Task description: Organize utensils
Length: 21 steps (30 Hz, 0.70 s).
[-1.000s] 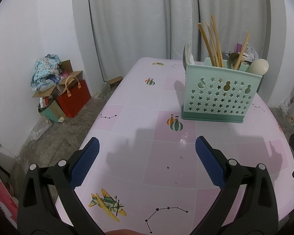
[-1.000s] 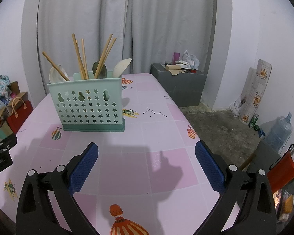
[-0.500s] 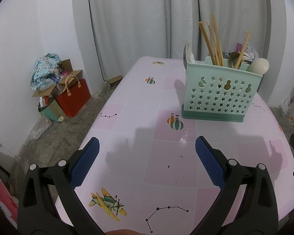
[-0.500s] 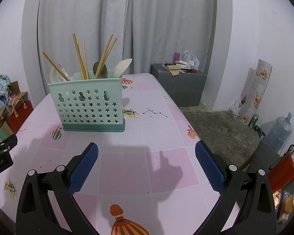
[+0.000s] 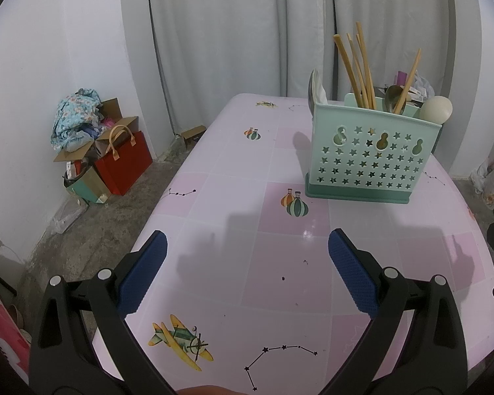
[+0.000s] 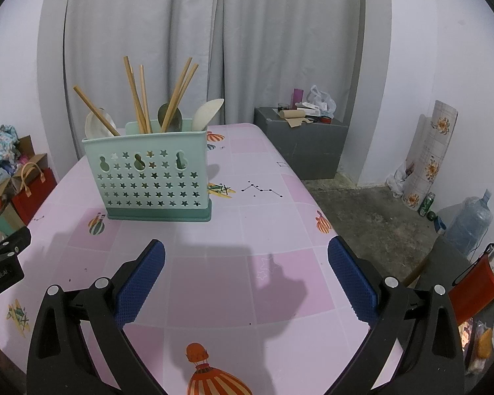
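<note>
So both grippers are just hanging over the near end of the worktop (image 6: 280,171), nothing in either one. Left gripper (image 5: 247,260) has its jaws spread wide, blue pads well apart with only pink tablecloth between them. Right gripper (image 6: 246,263) is the same deal: jaws wide open, holding nothing.

The mint-green utensil caddy (image 6: 151,177) stands upright further back on the worktop, toward the far end and roughly mid-width, well apart from both grippers. It already has stuff standing in it: a bunch of wooden chopsticks (image 6: 136,98) leaning at different angles, a metal spoon (image 6: 169,115), and a couple of pale spoons (image 6: 207,113). Can't tell which compartment each one sits in from here.

Off the worktop, there's a red gift bag (image 5: 123,164) on the floor by the left wall.
</note>
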Each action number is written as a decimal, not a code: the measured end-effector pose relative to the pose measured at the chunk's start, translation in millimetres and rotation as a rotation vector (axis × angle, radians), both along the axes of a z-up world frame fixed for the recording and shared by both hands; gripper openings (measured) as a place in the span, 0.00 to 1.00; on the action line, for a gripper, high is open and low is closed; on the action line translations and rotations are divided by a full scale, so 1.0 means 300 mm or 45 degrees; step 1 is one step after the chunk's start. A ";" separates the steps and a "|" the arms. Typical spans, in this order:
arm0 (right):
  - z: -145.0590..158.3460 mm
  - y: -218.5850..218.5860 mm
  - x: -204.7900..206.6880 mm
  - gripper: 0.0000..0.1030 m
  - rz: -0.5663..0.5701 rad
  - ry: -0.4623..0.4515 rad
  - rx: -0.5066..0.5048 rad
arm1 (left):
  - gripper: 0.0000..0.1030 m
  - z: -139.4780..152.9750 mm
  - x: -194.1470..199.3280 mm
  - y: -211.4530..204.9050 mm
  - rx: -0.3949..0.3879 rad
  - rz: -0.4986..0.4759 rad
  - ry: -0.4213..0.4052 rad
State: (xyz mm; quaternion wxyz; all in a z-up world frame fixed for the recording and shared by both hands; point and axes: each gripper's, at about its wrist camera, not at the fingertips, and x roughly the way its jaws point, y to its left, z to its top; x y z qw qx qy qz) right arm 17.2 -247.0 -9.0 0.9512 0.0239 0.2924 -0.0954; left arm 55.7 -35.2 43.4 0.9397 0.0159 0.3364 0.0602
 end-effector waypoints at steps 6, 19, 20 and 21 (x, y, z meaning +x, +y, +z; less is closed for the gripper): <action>-0.001 0.000 0.001 0.94 0.001 0.000 -0.001 | 0.92 0.001 0.001 0.003 0.001 -0.001 0.000; 0.003 0.005 0.004 0.94 0.001 -0.002 -0.002 | 0.92 0.002 -0.004 0.002 -0.001 -0.002 0.001; 0.003 0.004 0.004 0.94 0.001 -0.001 -0.001 | 0.92 0.002 0.000 0.005 -0.001 -0.002 0.002; 0.002 0.004 0.004 0.94 0.002 -0.002 0.000 | 0.92 0.002 -0.002 0.004 -0.002 -0.003 0.002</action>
